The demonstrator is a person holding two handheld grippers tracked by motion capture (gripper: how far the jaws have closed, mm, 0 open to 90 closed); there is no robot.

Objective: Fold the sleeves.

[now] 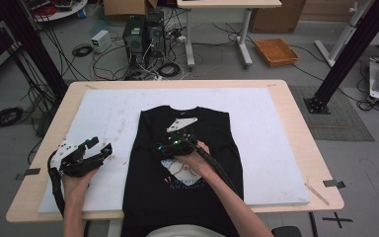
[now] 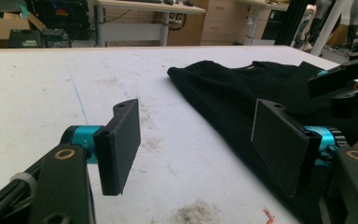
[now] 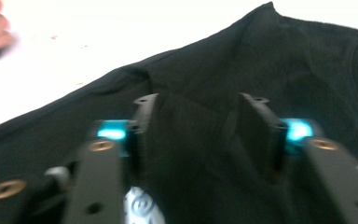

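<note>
- Right now your right gripper [image 1: 173, 139] hovers over the black shirt [image 1: 150, 192], jaws apart, grasping nothing.
- Your left gripper [image 1: 98, 146] rests on the white board [image 1: 271, 148], jaws wide, empty.

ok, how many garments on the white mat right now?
1: a black short-sleeved T-shirt with a printed chest graphic, lying flat mid-mat under the right gripper. Anything under it is hidden.

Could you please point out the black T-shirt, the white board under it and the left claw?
black T-shirt [image 1: 217, 133]: high view, plain chest.
white board [image 1: 271, 128]: high view, bare part at right.
left claw [image 2: 196, 144]: left gripper view, midway between fingertips.
</note>
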